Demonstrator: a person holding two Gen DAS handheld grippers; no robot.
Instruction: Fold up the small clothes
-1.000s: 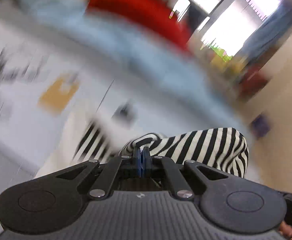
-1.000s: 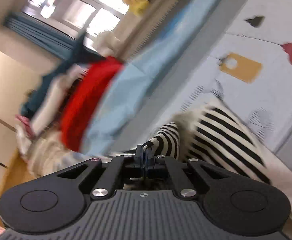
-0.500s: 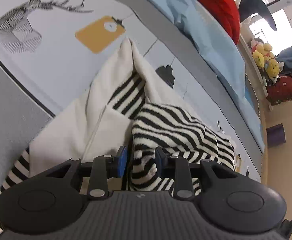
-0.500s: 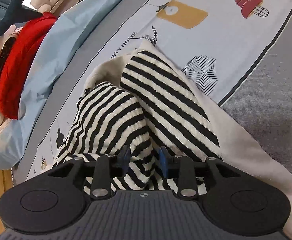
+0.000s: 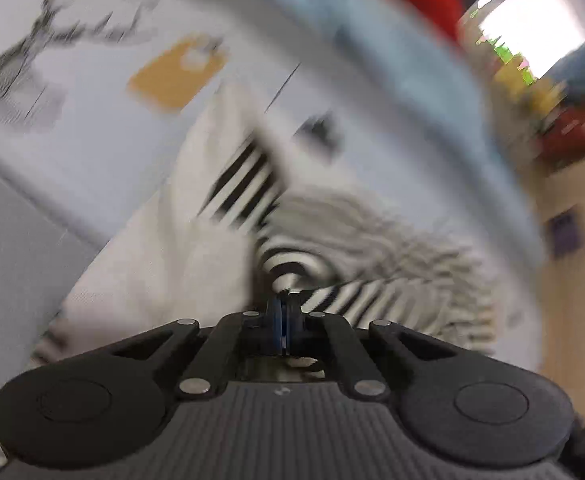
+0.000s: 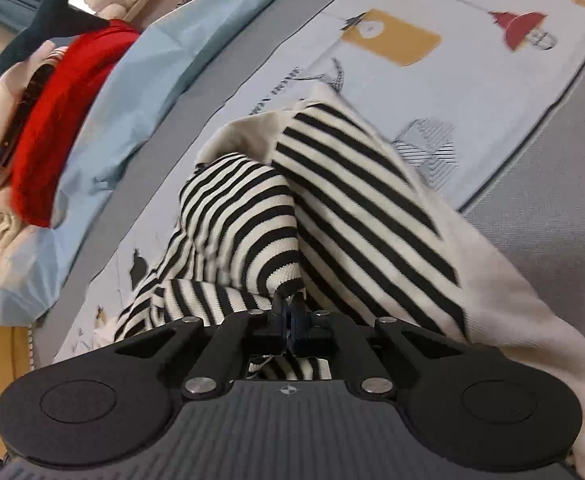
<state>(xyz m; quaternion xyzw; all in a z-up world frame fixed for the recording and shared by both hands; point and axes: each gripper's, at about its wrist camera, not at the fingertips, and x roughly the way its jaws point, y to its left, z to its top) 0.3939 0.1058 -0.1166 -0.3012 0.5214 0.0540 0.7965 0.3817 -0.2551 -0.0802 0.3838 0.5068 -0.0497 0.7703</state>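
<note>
Both claws low over bed, left claw (image 5: 283, 312) & right claw (image 6: 291, 312) each pinching striped top (image 6: 332, 208).

Bed (image 6: 564, 216) with printed cover and laundry

A grey bed carried a pale printed sheet (image 6: 472, 92); the striped garment (image 6: 356, 200) lay crumpled on it. Beside it lay a light blue cloth (image 6: 140, 92), with a red garment (image 6: 52, 120) at its far side.
</note>
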